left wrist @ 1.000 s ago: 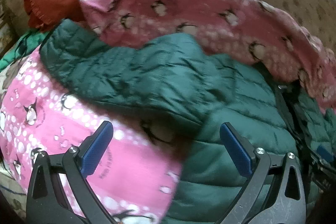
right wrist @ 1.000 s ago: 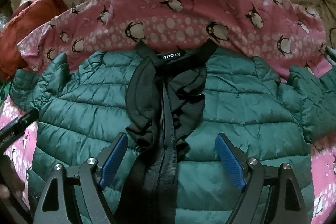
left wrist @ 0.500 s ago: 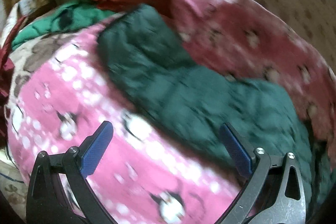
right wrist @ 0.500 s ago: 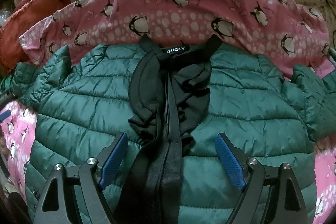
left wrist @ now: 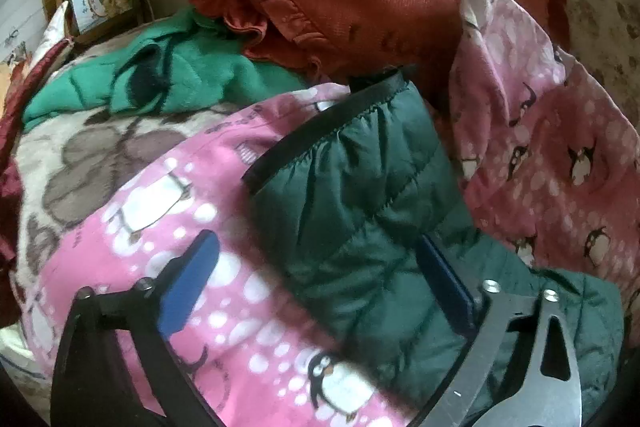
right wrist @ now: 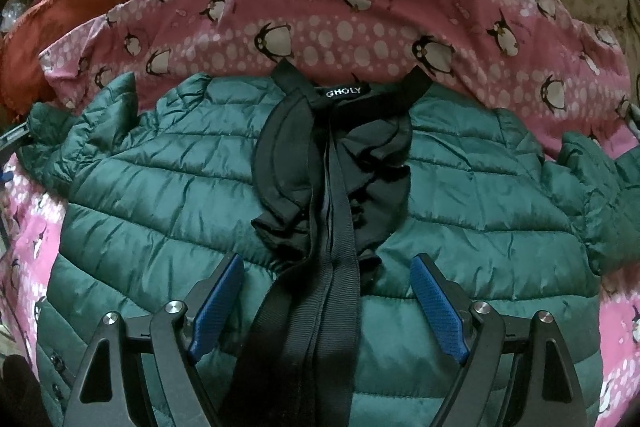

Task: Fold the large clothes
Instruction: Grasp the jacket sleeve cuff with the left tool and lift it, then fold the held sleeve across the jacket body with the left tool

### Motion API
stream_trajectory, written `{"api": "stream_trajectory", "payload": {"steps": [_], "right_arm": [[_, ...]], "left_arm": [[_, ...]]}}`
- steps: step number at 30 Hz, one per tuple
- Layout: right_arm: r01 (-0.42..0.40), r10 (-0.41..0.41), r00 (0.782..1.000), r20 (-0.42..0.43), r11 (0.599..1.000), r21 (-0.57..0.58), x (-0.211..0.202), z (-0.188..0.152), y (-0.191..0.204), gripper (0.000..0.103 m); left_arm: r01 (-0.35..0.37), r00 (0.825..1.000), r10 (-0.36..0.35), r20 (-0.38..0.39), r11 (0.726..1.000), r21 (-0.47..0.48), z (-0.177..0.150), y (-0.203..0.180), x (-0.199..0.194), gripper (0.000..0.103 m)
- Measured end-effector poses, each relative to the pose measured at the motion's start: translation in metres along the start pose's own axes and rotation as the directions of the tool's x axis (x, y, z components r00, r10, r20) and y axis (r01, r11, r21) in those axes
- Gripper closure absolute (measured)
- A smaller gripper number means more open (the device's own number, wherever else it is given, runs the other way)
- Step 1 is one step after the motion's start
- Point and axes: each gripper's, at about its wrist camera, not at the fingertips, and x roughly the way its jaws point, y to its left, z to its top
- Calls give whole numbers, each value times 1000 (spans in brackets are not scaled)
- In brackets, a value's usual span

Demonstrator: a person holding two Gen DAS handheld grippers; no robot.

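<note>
Your left gripper (left wrist: 316,279) is spread wide, straddling the jacket's sleeve (left wrist: 360,203), which runs toward 11 o'clock, cuff (left wrist: 320,123) far. Your right gripper (right wrist: 328,303) gapes empty over the jacket (right wrist: 160,211), zipper (right wrist: 332,227) running toward 12. The left is nearer the sleeve.

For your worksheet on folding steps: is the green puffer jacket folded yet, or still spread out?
Spread out. The green puffer jacket lies flat, front up, on the penguin blanket, collar label showing, both sleeves out sideways; no fold visible.
</note>
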Motion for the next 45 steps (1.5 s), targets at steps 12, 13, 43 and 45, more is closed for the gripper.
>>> {"api": "stream_trajectory", "payload": {"steps": [12, 13, 43, 45], "right_arm": [[-34, 34, 999, 1, 999, 5, -4, -2, -4, 19], [-40, 40, 999, 1, 999, 7, -6, -2, -5, 20], [-39, 38, 999, 16, 995, 91, -47, -33, -53, 20], [-43, 41, 999, 15, 994, 100, -49, -36, -57, 20]], "left_arm": [[17, 1000, -17, -4, 1000, 17, 6, -4, 19, 77], [27, 1000, -27, -11, 1000, 13, 6, -5, 18, 80], [485, 873, -467, -142, 863, 139, -91, -111, -158, 90], [496, 867, -475, -151, 853, 163, -99, -125, -166, 90]]}}
